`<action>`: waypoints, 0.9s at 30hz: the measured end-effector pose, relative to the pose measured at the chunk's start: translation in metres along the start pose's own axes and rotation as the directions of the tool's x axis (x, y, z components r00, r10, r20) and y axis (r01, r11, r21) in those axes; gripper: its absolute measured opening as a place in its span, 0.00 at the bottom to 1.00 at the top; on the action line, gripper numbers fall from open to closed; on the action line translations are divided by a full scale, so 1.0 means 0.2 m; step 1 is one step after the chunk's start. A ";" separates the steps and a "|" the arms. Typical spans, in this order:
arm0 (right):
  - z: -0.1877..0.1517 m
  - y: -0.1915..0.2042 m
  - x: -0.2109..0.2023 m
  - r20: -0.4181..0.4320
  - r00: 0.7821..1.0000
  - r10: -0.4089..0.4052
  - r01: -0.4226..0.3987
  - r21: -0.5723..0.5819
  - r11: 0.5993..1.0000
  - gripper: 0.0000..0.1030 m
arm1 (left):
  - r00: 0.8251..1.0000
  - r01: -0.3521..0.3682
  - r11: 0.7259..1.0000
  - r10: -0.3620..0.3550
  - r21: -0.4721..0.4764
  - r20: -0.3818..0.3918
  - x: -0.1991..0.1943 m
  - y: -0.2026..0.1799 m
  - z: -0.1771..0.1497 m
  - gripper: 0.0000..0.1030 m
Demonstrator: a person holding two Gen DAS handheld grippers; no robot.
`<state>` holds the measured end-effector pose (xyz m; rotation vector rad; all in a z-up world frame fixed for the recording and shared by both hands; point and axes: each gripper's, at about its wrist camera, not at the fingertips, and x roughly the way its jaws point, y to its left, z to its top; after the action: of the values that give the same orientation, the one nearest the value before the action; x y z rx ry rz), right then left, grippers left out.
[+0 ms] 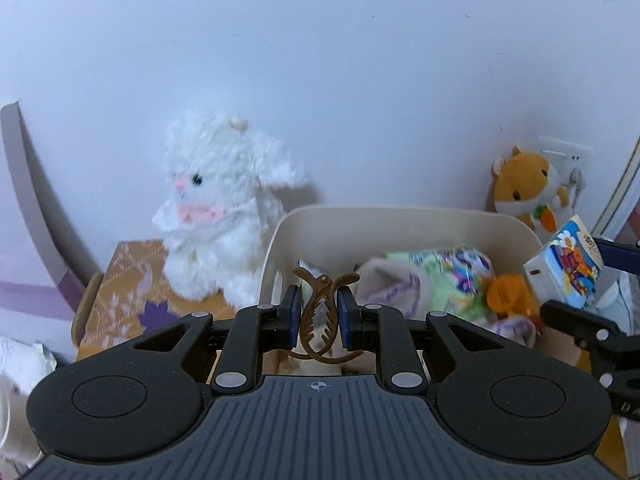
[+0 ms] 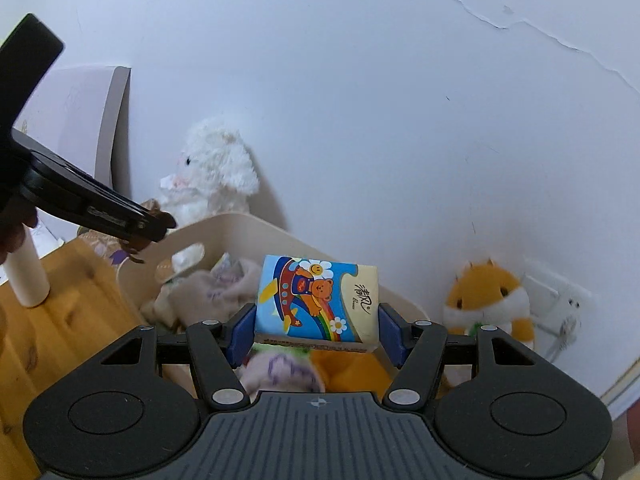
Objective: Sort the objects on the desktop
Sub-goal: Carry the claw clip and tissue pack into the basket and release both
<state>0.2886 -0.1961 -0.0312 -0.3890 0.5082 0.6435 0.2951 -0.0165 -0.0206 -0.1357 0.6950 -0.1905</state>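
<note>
Wall (image 1: 360, 80): pale and plain behind everything you face; a long crack (image 2: 480, 12) runs across its upper part in your right wrist view.
Tabletop (image 2: 60, 332): orange-toned wood grain, bare at the left of your right wrist view.
Storage bin (image 1: 400, 220): cream plastic, open-topped, standing against the wall; it already holds a rumpled beige cloth (image 2: 208, 300), a green printed packet (image 1: 444, 280) and an orange item (image 1: 508, 292).
White plush rabbit (image 1: 220, 208): upright just left of the bin, sitting on an orange patterned box (image 1: 124, 292).
Orange hamster plush (image 2: 488, 300): upright against the wall at the bin's right, beside a white wall socket (image 2: 560, 304).
Your right tongs (image 2: 316, 332): clamped on the tissue pack (image 2: 316, 300), one blue pad on each short side; you hold it lifted over the bin, cartoon bear face up.
Tissue pack, second sighting: at the right edge of your left wrist view, above the bin's right rim.
Your left tongs (image 1: 318, 312): pressed nearly together on the brown hair claw clip (image 1: 320, 308), which stands upright between the pads, at the near left rim of the bin.
Cream cylinder (image 2: 26, 280): standing on the tabletop at far left, below your left tongs in the right wrist view.
Hair claw clip, second sighting: a brown tip pokes out under your left tongs near the bin's left wall.
</note>
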 end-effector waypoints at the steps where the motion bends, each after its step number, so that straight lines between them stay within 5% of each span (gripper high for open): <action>1: 0.01 0.00 0.02 -0.001 1.000 0.003 -0.003 0.001 1.000 0.59 | 1.000 -0.003 1.000 0.003 0.002 -0.001 0.03 -0.01 0.02 0.19; 15: -0.02 0.03 0.33 -0.123 0.991 0.053 -0.044 0.078 0.996 0.59 | 0.995 -0.016 1.000 0.017 0.014 -0.102 0.29 -0.06 -0.04 0.19; 17: -0.03 0.03 0.32 -0.124 0.991 0.056 -0.046 0.082 0.996 0.66 | 0.995 -0.025 1.000 0.027 0.019 -0.100 0.30 -0.06 -0.05 0.19; 20: -0.03 0.01 0.30 -0.126 0.989 0.072 -0.061 0.088 0.994 0.70 | 0.994 -0.017 1.000 0.017 0.006 -0.104 0.31 -0.05 -0.06 0.37; 22: -0.03 0.00 0.28 -0.118 0.991 0.066 -0.056 0.087 0.995 0.74 | 0.995 -0.029 1.000 0.029 0.002 -0.092 0.31 -0.04 -0.06 0.62; 27: -0.06 -0.07 0.21 -0.085 0.995 0.046 -0.037 0.101 0.994 0.78 | 0.997 -0.010 1.000 0.011 0.017 -0.083 0.29 -0.06 -0.06 0.69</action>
<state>0.3235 -0.1927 -0.0613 -0.3138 0.6301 0.6405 0.3294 -0.0410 -0.0625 -0.1091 0.7763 -0.1924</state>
